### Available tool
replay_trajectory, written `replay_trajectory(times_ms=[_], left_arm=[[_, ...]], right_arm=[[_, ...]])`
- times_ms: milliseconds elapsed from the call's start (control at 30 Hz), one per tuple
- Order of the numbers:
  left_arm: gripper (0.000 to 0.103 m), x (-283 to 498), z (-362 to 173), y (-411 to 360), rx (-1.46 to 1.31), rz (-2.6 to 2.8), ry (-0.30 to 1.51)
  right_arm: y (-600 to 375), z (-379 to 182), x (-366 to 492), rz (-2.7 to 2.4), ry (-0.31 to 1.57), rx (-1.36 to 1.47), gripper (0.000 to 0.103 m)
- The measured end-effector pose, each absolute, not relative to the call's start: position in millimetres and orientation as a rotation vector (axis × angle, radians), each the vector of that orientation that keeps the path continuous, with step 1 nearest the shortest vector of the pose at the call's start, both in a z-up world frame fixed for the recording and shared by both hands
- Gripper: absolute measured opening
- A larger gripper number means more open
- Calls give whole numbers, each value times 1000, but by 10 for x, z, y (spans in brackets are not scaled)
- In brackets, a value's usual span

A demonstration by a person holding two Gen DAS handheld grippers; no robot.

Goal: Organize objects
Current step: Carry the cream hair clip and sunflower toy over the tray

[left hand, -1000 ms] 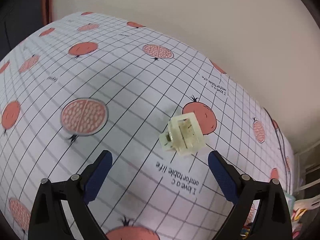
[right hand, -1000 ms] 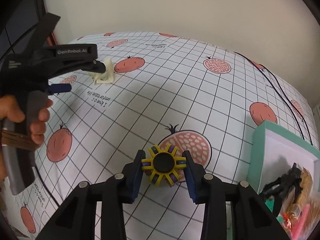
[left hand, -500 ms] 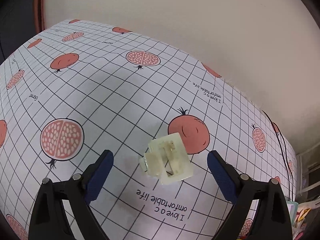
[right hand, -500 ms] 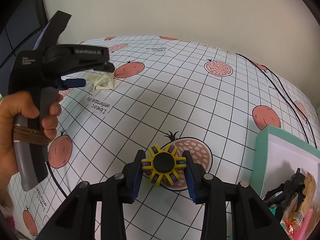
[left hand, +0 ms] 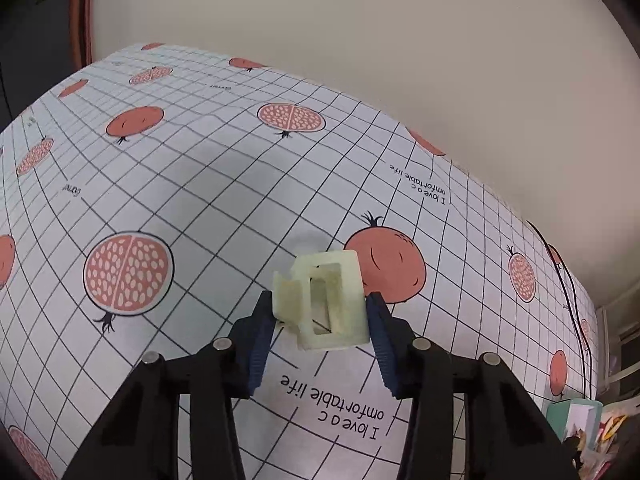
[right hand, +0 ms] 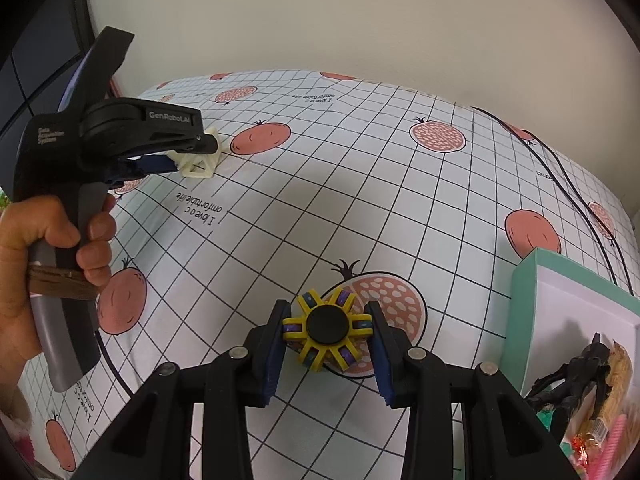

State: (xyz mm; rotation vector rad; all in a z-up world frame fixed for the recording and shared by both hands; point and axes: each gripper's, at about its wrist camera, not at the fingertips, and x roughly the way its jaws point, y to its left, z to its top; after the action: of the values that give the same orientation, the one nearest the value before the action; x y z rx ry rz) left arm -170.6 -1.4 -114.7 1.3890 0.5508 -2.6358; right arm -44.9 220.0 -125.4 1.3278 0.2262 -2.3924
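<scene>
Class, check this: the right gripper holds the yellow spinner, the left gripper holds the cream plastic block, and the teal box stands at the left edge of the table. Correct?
Not quite. In the right wrist view the teal box stands at the right edge, not the left. The right gripper does hold the yellow spinner, and the left gripper the cream plastic block.

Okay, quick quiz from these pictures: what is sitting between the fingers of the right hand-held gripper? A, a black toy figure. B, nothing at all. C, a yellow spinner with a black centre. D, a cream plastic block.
C: in the right wrist view the yellow spinner with its black centre sits pinched between the blue pads of the right hand-held gripper, over a pomegranate print on the tablecloth.
</scene>
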Motion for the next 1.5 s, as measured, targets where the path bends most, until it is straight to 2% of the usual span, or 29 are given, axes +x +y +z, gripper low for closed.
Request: replay_trajectory(times_ms=[433, 800, 1033, 1500], left_arm=[[47, -1536, -1126, 59, 1420, -2612, 576], [47, -1214, -903, 171, 1430, -2611, 576], [47, -934, -774, 213, 1451, -2598, 661], [47, -457, -419, 410, 1427, -2694, 615]], right_arm=[[2201, -1126, -309, -2399, 266, 1320, 40], [2337, -909, -95, -2433, 270, 1315, 40], [2454, -709, 144, -2457, 264, 1286, 40], [2648, -471, 498, -2498, 248, 1256, 40]])
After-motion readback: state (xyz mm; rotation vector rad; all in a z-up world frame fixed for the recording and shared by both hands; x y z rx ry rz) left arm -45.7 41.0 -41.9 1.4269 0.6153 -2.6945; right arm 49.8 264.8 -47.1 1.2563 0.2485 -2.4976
